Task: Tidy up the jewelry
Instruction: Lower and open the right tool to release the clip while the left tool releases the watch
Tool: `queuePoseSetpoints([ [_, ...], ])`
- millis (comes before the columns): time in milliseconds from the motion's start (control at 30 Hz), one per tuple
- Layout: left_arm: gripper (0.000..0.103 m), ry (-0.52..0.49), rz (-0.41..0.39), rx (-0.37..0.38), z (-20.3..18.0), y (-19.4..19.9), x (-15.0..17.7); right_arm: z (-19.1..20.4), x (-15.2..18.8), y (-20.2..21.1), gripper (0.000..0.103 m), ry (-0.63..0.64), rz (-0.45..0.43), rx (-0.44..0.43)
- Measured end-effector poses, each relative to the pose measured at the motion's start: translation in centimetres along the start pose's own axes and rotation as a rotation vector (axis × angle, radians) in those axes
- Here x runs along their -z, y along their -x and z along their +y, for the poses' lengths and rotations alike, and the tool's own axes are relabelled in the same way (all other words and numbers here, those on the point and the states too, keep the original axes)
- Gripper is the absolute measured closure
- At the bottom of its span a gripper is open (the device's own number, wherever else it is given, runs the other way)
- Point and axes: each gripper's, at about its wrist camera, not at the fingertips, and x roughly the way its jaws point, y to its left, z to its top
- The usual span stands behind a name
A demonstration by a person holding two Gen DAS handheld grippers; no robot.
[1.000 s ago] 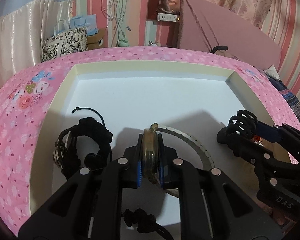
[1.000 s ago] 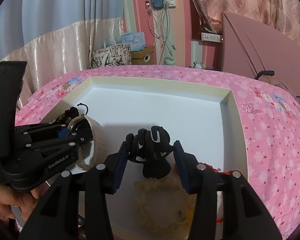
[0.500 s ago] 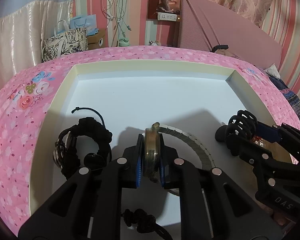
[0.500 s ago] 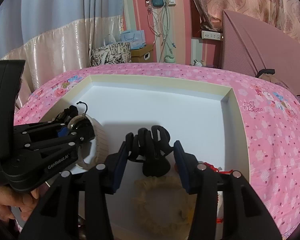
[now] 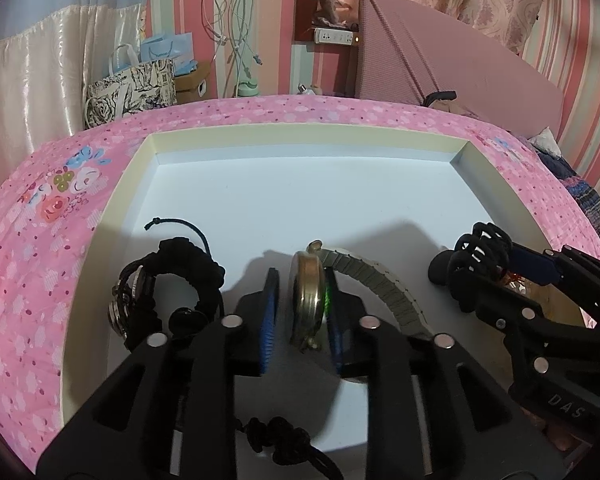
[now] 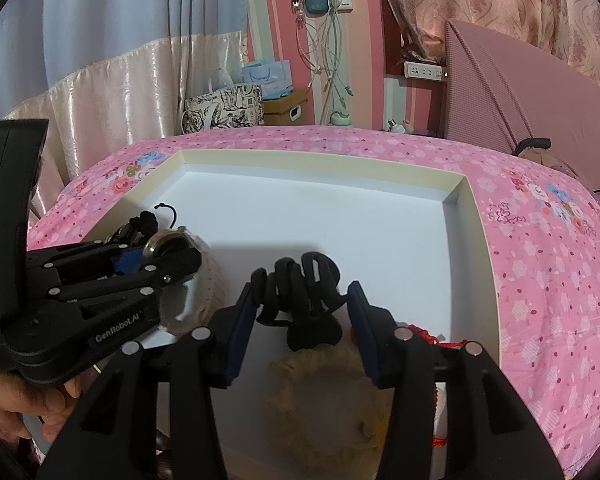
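Inside the shallow white tray (image 5: pixel 112 216) on the pink flowered bedspread (image 5: pixel 28 264) we have both tools at work. Our left tongs (image 5: pixel 300 312) stand parted around the brass-cased watch (image 5: pixel 309 300), which sits on edge between the blue pads: the right pad lies against its face, while a gap shows between the case and the left pad (image 5: pixel 269 320), so we are not clamping it. Its metal link band (image 5: pixel 384 292) curves away to the right over the tray floor. Just to the left lies a second watch on a black braided strap (image 5: pixel 172 284), with a thin black cord (image 5: pixel 180 225) looping off beyond it, and a knotted black cord (image 5: pixel 284 438) lies under the left tool near the front edge. Our right tongs (image 6: pixel 302 320) are spread wide on either side of the black claw hair clip (image 6: pixel 304 288); both pads (image 6: pixel 240 336) stand off from the clip, and whether it rests on the tray we cannot tell from this view. Below the clip lies a cream frilly scrunchie (image 6: pixel 324 392), and a red cord (image 6: pixel 428 336) shows just beside the right finger. From the left camera the clip (image 5: pixel 476 258) sits at the tip of the right tool.
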Motion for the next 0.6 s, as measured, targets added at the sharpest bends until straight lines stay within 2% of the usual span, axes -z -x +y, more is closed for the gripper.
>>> queuePoseSetpoints([
  [167,0.075,-0.016,-0.014,-0.005,-0.3,0.2,-0.1,0.1,0.1,0.1,0.055,0.000,-0.005,0.001],
  [233,0.074,-0.016,-0.028,-0.013,-0.3,0.5,0.0,0.1,0.0,0.2,0.048,-0.002,-0.012,0.007],
  [600,0.069,-0.001,-0.118,-0.031,0.1,2.3,0.1,-0.4,0.2,1.6,0.048,-0.023,-0.080,0.007],
])
